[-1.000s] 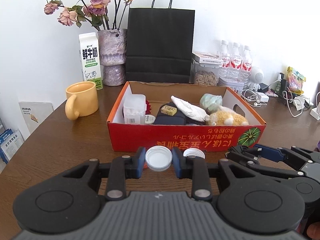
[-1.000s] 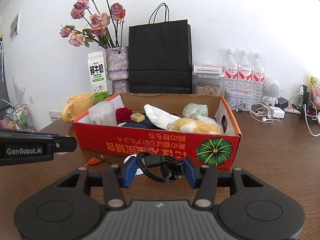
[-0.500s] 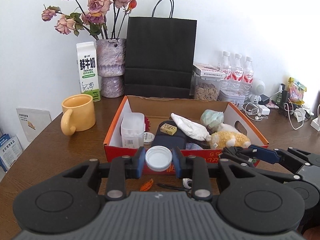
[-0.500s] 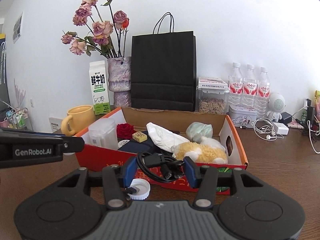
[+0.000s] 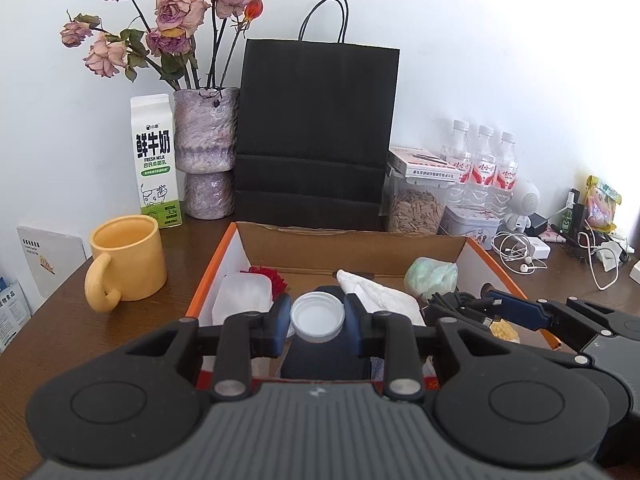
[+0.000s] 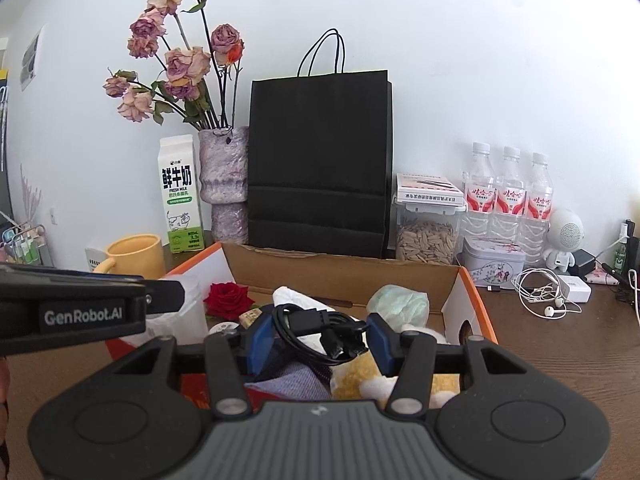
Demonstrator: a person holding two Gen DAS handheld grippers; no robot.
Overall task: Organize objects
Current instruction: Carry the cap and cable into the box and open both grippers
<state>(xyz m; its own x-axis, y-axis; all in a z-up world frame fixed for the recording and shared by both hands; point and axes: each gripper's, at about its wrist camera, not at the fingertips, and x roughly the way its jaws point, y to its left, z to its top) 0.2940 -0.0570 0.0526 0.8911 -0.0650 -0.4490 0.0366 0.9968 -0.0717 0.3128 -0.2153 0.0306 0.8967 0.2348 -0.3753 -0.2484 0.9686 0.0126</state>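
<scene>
Both grippers have risen from table level and now hang above the red cardboard box [image 5: 208, 280]. Left gripper [image 5: 317, 320] is clenched on a white bottle cap [image 5: 317, 317], held over the dark blue item [image 5: 324, 356] inside the box. Right gripper [image 6: 320, 338] clamps a coiled black cable [image 6: 316, 330] above the yellow plush toy [image 6: 352, 376]. Behind the box stand a black paper bag [image 5: 316, 132], a yellow mug [image 5: 126, 260] and 3 water bottles [image 6: 508, 196]

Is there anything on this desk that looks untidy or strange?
Mainly the white earphones: their cable lies tangled and loose on the table right of the box. The roses in the vase are wilted.
</scene>
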